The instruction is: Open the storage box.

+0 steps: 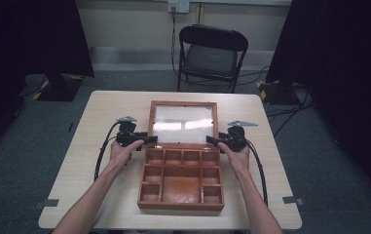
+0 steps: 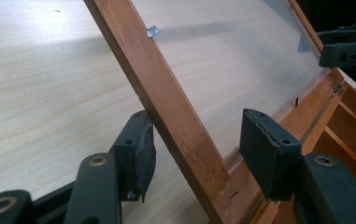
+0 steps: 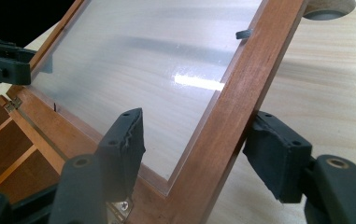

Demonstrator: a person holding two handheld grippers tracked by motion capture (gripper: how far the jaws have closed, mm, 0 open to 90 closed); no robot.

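Both forearms are reaching in from the near edge, angling inward toward the middle of the worktop (image 1: 100,112), each hand wrapped around its tool. The left hand (image 1: 124,148) is sitting just left of the box (image 1: 180,181), wrist low, pointing the left claw (image 1: 146,140) rightward at the lid (image 1: 183,122). The right hand (image 1: 235,151) is mirroring it from the other side, pointing the right claw (image 1: 211,141) leftward.

The box is lying near the centre, its compartments facing up, with the glass-paned lid standing raised at the far side on its hinges.

In the left gripper view, the left claw (image 2: 192,147) is gaping wide, its jaws straddling the lid's left frame rail; the outer pad is sitting right up against the wood, the inner pad well off it. In the right gripper view, the right claw (image 3: 199,149) is likewise spread open around the right rail, outer pad close to the wood, inner pad over the glass, not clamping.
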